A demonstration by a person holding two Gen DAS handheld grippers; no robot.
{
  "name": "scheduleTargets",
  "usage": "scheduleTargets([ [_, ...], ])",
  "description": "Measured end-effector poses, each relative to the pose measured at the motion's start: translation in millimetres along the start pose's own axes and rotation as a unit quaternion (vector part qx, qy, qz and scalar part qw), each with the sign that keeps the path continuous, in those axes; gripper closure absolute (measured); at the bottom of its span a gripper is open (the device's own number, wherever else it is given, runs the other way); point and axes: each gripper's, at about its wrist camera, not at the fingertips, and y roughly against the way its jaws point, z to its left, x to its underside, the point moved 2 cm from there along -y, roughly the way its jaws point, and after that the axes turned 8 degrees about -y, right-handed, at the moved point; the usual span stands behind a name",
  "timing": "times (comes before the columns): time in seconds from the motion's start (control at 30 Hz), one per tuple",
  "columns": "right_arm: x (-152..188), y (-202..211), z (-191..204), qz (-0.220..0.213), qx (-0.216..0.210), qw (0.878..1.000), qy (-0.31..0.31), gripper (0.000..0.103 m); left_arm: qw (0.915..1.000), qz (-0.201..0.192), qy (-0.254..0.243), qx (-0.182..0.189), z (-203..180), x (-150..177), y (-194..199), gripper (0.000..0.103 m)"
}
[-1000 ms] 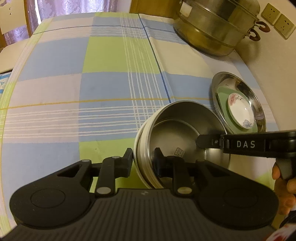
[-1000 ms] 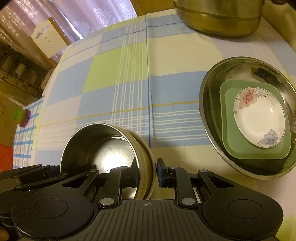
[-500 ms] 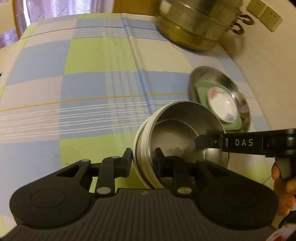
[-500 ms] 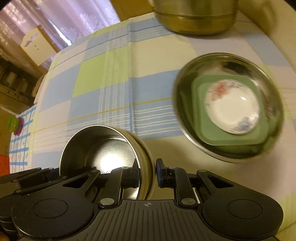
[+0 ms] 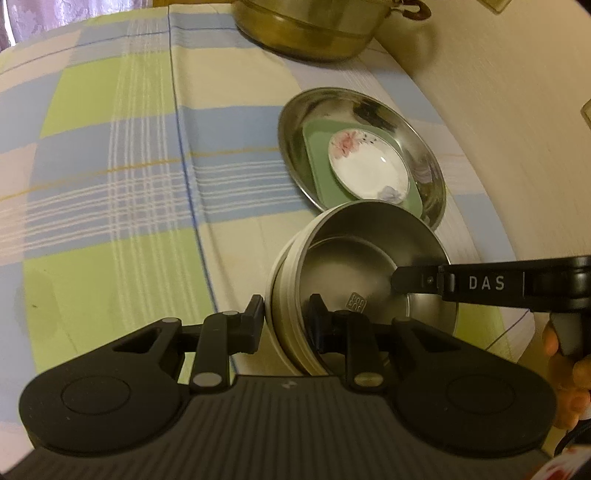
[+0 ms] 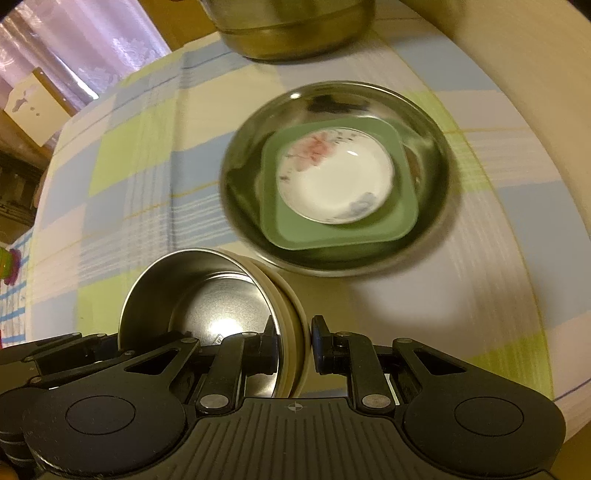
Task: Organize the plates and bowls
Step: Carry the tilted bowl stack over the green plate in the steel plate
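A steel bowl with a cream outer wall (image 5: 354, 258) (image 6: 207, 295) hangs above the checked tablecloth, held from both sides. My left gripper (image 5: 286, 321) is shut on its near-left wall, one finger outside, one inside. My right gripper (image 6: 293, 339) is shut on the opposite wall; its finger (image 5: 413, 280) also shows in the left wrist view. Just beyond the bowl lies a wide steel plate (image 5: 295, 147) (image 6: 439, 147) holding a green square plate (image 5: 314, 155) (image 6: 399, 218) with a white flowered saucer (image 5: 369, 170) (image 6: 332, 177) on top.
A big steel steamer pot (image 5: 310, 33) (image 6: 295, 33) stands at the table's far edge. A pale wall (image 5: 498, 110) borders the table on the right. A person's hand (image 5: 565, 376) holds the right gripper. Checked cloth (image 5: 110, 166) stretches to the left.
Both grippers have carried the bowl to the right, toward the stacked plates; the steel plate now lies right behind the bowl's rim. The grip has stayed the same.
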Motion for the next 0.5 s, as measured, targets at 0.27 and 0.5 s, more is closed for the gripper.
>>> scheduleTargets([
  [0.27,-0.8,-3.6,-9.8,0.006,-0.004,1.0,0.013,0.085,0.9999,0.008,0.011,-0.007,-6.5,4.1,-4.0,0.081],
  [0.5,2.5,-4.8,-9.7,0.0,-0.008,0.999,0.035,0.084,0.9998,0.008,0.015,-0.013,-7.1,2.5,-6.3,0.081],
])
